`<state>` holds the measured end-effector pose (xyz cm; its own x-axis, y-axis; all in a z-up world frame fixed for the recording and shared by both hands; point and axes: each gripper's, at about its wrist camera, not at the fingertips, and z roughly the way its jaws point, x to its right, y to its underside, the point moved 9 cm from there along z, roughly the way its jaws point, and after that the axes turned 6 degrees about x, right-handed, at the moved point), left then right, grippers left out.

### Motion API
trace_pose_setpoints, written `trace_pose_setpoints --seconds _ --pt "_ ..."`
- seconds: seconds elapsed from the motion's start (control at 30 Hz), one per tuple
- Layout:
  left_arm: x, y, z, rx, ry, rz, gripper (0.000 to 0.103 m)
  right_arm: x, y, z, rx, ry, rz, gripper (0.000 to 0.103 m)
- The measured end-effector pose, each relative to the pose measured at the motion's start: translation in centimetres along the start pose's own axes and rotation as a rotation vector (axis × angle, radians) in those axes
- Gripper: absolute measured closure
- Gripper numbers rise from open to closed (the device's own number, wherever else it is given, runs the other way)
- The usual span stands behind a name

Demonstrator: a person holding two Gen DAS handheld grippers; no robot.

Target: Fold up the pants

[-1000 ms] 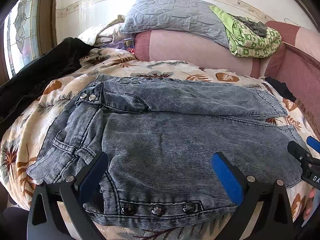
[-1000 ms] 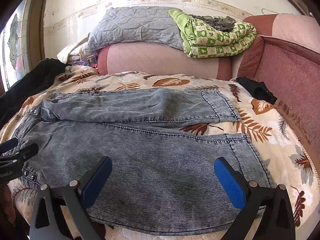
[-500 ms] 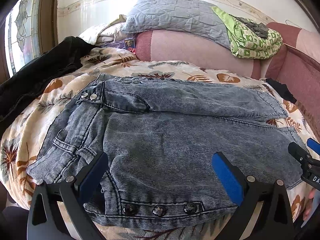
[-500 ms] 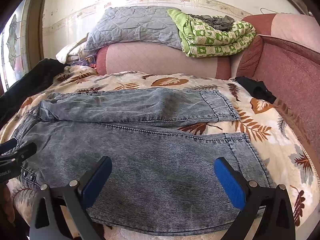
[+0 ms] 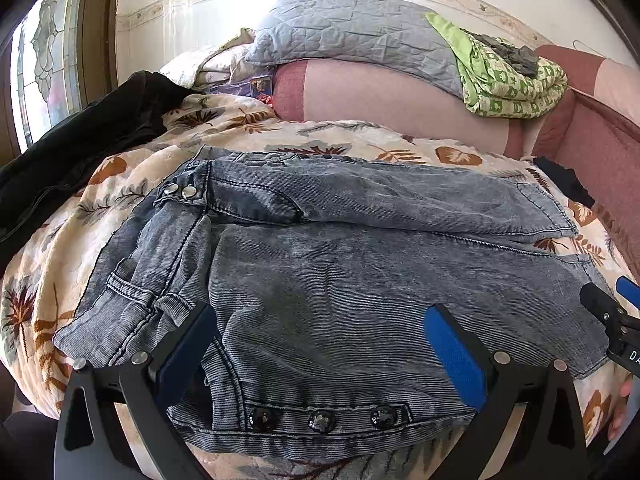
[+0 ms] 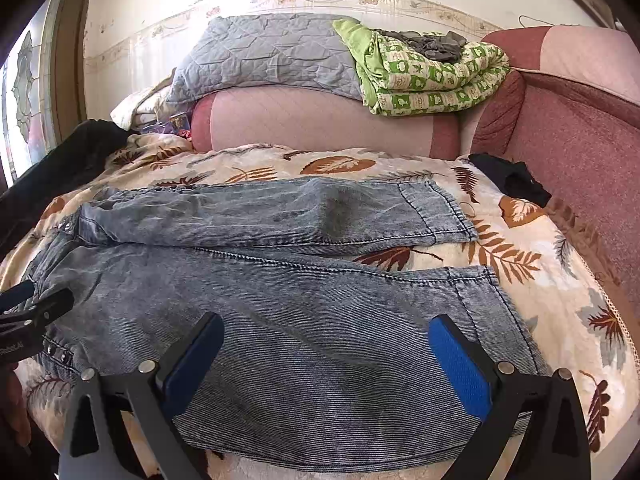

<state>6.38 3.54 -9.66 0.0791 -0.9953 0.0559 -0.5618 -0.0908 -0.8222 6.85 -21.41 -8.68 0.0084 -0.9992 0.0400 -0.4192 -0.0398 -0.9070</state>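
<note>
1. Left wrist view: The pants [image 5: 340, 280], grey-blue washed denim, lay spread flat on the leaf-print bedspread [image 5: 240, 128] of a bed. Their waistband with its snap buttons [image 5: 322, 420] sat at the left, nearest this camera. The left hand-held gripper [image 5: 320, 356] hovered just above the waist end with its blue pads wide apart, holding nothing. The tip of the other gripper showed at the right edge, over the near leg.

2. Right wrist view: The right hand-held gripper [image 6: 326, 364] hung over the near leg's lower half, its fingers likewise spread and empty. The near leg's hem [image 6: 492, 312] lay to its right, the far leg's hem [image 6: 436, 216] beyond it, with a strip of bedspread showing between the two legs. A black garment [image 6: 508, 180] rested well apart, against the sofa-like backrest.

3. Orientation: The pants' long axis ran left to right across both views, waist pointing left and hems pointing right. The two legs lay roughly parallel, slightly splayed at the hems.

4. Step in hand: No fold appeared made, so this read as the approach to the first grasp. The next move likely called for both grippers to descend and pinch the near leg's outer edge, one by the waist and one toward the hem, then carry it over onto the far leg evenly.
</note>
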Motion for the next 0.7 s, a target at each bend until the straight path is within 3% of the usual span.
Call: trace_pose_setpoints --seconds 0.5,0.57,0.7 --pt "0.3 -0.1 0.0 -0.005 0.015 -0.004 0.0 0.0 0.1 0.2 -0.008 -0.012 0.004 0.0" --pt "-0.2 -0.4 -0.2 -0.012 0.021 -0.009 0.0 1.1 0.0 0.2 -0.042 -0.046 0.077 0.0" --pt "-4.7 -2.1 -1.0 -0.041 -0.051 -0.113 0.0 7.0 0.6 -0.3 -0.195 -0.147 0.404 0.0"
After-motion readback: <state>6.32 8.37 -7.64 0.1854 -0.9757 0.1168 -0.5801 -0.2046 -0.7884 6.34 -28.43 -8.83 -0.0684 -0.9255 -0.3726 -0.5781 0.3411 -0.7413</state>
